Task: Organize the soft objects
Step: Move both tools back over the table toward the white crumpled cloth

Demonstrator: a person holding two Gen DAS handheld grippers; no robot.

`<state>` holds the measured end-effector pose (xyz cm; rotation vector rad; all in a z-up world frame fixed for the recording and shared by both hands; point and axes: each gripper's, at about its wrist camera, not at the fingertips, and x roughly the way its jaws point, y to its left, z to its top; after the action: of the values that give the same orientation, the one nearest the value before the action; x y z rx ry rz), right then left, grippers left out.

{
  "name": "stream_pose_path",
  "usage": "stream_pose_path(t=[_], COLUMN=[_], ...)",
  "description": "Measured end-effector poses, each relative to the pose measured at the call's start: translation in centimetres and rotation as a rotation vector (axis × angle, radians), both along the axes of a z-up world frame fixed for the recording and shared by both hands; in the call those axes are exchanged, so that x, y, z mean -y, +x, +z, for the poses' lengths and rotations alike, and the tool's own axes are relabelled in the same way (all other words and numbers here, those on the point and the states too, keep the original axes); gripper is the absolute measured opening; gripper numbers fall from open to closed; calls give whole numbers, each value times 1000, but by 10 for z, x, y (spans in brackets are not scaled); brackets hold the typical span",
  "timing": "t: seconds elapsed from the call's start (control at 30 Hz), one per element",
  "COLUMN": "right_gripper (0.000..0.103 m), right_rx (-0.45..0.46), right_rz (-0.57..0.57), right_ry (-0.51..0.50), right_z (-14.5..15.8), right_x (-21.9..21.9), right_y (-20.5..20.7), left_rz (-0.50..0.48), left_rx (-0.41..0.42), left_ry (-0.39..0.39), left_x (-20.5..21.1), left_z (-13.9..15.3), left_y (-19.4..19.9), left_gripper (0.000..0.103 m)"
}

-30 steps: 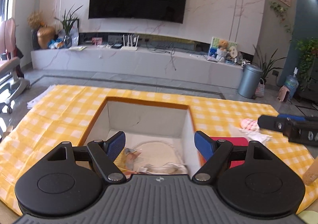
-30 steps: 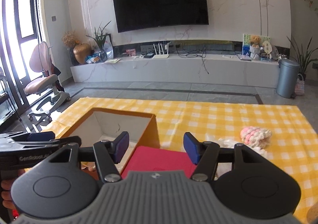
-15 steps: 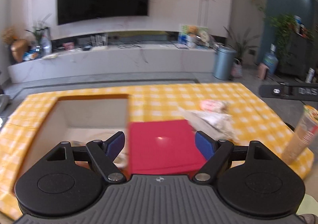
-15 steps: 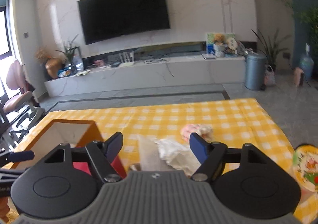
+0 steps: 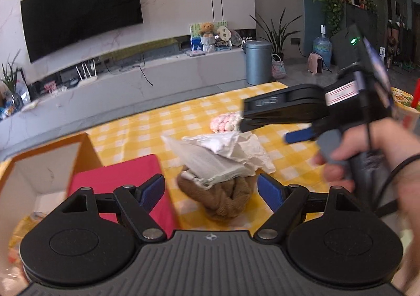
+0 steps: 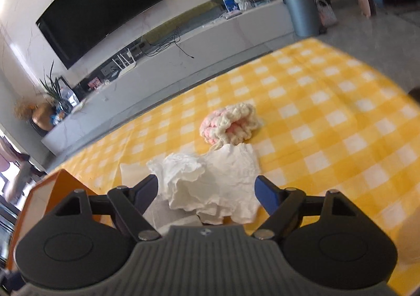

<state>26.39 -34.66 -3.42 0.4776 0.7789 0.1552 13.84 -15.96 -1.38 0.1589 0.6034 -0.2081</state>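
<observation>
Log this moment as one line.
left gripper: open over brown plush | right gripper: jaws opening, over crumpled tissue

A yellow-and-white checked tablecloth (image 6: 328, 101) covered the table. On it lay a pink-and-cream crocheted piece (image 6: 231, 122), and just in front of it, touching its loose strand, a heap of crumpled white tissue (image 6: 210, 185). A brown plush item (image 5: 223, 199) sat under a clear plastic bag (image 5: 207, 162). Beside it lay a red cloth (image 5: 118, 175), against an orange-edged open box (image 5: 86, 149) at the left.
</observation>
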Motion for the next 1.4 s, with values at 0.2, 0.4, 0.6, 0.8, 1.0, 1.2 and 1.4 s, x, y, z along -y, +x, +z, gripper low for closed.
stream_pose_path(t=[0.2, 0.4, 0.6, 0.8, 1.0, 1.2, 1.4], right_gripper=[80, 77, 53, 10, 6, 6, 6], right_rx=[9, 0, -19, 0, 42, 4, -153], right_rz=[55, 97, 154, 201, 221, 158, 111], right_ry=[78, 5, -32, -17, -115, -209, -252], right_z=[-12, -22, -37, -29, 0, 31, -7], right_x=[-15, -25, -34, -38, -40, -13, 24], right_y=[19, 31, 39, 34, 15, -33, -44], left_rz=[29, 66, 76, 81, 73, 54, 72], left_rx=[-4, -7, -32, -20, -12, -21, -34], left_ry=[3, 11, -3, -12, -26, -59, -109], left_x=[16, 16, 12, 9, 5, 3, -4], left_z=[-8, -18, -25, -20, -18, -15, -6], left_y=[19, 33, 31, 21, 10, 1, -6], left_gripper=[93, 93, 92, 93, 92, 93, 93])
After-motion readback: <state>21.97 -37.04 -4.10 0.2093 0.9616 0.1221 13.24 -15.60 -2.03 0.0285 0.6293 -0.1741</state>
